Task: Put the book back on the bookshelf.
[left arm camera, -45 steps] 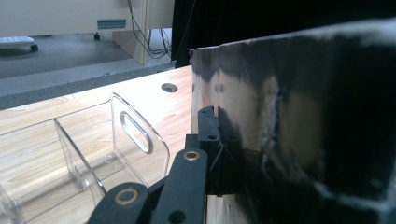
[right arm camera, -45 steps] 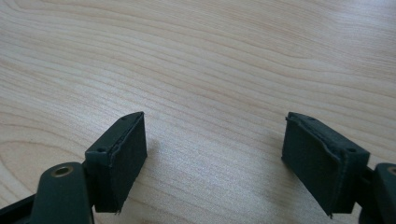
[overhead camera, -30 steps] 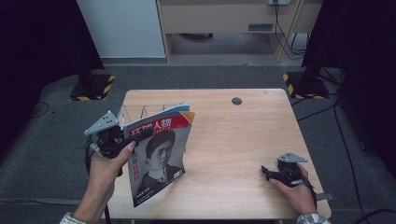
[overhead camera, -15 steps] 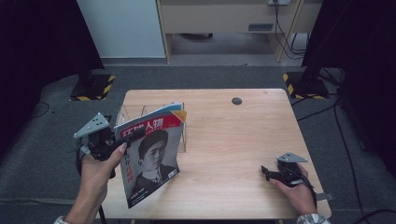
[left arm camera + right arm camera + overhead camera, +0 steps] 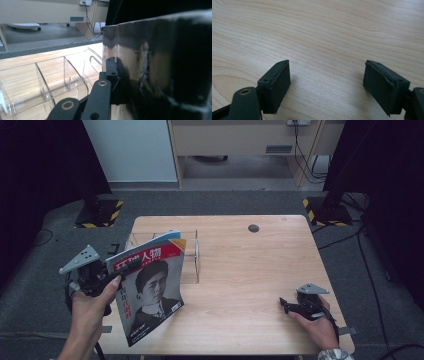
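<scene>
While clamped on glossy red-and-black portrait magazine (image 5: 147, 292), left gripper (image 5: 120, 272) hangs beside clear acrylic divider rack (image 5: 192, 257), just ahead. Right gripper (image 5: 287, 305) gaping, empty, on light wooden table (image 5: 250, 270).

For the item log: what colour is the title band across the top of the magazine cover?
Red, with white characters, on the magazine; it shows best in the high view.

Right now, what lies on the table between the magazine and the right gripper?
Nothing: in the high view, bare wooden table runs from the magazine to the right gripper.
</scene>
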Available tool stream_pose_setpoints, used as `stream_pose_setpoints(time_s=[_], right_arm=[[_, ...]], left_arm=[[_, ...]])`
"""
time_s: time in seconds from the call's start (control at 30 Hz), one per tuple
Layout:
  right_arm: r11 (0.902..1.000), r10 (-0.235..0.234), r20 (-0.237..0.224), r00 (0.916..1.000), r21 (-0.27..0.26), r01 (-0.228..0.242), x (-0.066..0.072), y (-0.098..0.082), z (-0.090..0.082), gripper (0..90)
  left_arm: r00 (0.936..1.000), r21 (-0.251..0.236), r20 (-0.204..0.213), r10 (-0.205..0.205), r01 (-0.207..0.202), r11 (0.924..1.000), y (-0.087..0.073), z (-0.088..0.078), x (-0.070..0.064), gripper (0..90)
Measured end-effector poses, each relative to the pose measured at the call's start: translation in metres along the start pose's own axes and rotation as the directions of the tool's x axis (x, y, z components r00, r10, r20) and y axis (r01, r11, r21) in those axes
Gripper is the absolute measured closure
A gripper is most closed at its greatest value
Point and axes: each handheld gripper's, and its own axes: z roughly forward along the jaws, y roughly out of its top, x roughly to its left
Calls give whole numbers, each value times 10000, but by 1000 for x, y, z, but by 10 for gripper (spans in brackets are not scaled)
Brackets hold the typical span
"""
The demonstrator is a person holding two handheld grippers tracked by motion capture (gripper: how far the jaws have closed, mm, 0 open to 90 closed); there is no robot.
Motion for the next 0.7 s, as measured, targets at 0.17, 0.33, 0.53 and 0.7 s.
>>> stream_pose_setpoints(time_s=[0.17, 0.33, 0.53, 0.7], right_arm=[[10000, -28, -1, 10000, -3, 28, 0, 0, 0, 219], [10000, 4, 14, 10000, -8, -4, 0, 0, 0, 219], [10000, -10, 2, 10000, -2, 10, 0, 0, 0, 219], [10000, 0, 12, 10000, -6, 0, 0, 0, 0, 219]], left_arm=[[9999, -53, -164, -36, 35, 10000, 1, -6, 4, 864], [9996, -113, -274, -90, 86, 9999, 1, -10, 8, 864], [9992, -170, -366, -170, 164, 9997, 1, -15, 13, 864], [9989, -191, -424, -183, 175, 9997, 1, -17, 14, 864]])
